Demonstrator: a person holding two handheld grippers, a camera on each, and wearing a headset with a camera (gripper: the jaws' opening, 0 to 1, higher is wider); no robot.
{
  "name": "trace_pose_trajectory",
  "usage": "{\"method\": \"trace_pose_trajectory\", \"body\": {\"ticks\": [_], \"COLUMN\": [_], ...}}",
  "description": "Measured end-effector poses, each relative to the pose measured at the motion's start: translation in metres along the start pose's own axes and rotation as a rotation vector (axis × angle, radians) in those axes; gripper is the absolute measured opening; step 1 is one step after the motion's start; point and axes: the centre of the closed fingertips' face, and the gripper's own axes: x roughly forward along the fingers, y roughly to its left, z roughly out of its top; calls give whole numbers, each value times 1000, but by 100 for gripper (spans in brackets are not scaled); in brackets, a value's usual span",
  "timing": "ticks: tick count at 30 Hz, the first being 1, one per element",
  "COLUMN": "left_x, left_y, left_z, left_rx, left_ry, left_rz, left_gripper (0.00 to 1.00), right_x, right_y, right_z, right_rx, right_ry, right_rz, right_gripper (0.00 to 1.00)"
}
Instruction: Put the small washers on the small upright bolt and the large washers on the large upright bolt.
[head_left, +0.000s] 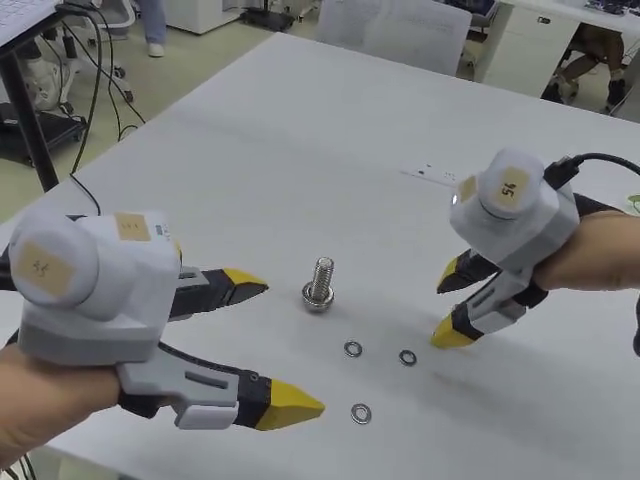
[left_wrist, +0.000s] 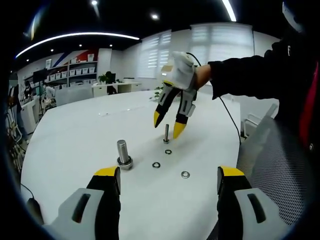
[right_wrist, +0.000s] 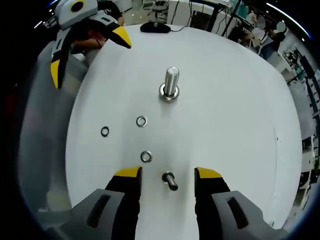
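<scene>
**Q:** What is closest to the viewer?

**A:** The left gripper (head_left: 272, 346), held low and nearly level. It points towards the large bolt (head_left: 320, 282), with its jaws spread wide and nothing between them.

**Q:** Where are the washers?

**A:** Three washers (head_left: 352, 349) lie flat on the white table (head_left: 300, 150), just on the near side of the large bolt.

**Q:** And the other gripper?

**A:** The right gripper (head_left: 447, 305) is to the right of the large bolt, angled down from a raised hand. Its jaws are parted and empty. The small bolt (right_wrist: 170, 180) stands upright between them, with a gap on either side.
</scene>
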Motion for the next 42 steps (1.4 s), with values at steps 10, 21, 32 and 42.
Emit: {"method": "trace_pose_trajectory", "body": {"ticks": [10,21,32,42], "left_x": [-2,-5,-7,-8], "left_y": [0,-1,-1,-2], "left_z": [-1,-1,-1,-1], "left_rx": [-3,-6,-6,-9], "left_ry": [-3,-9,-10,-14], "left_rz": [9,18,24,27], "left_gripper": [79,79,79,79], "right_x": [8,24,39,46], "right_y": [10,28,30,33], "right_z": [14,10,3,-2], "right_rx": [-87,-154,-169,-184], "right_ry": [3,59,107,143], "right_rz": [40,101,120,122], "right_gripper": [42,36,27,23]}}
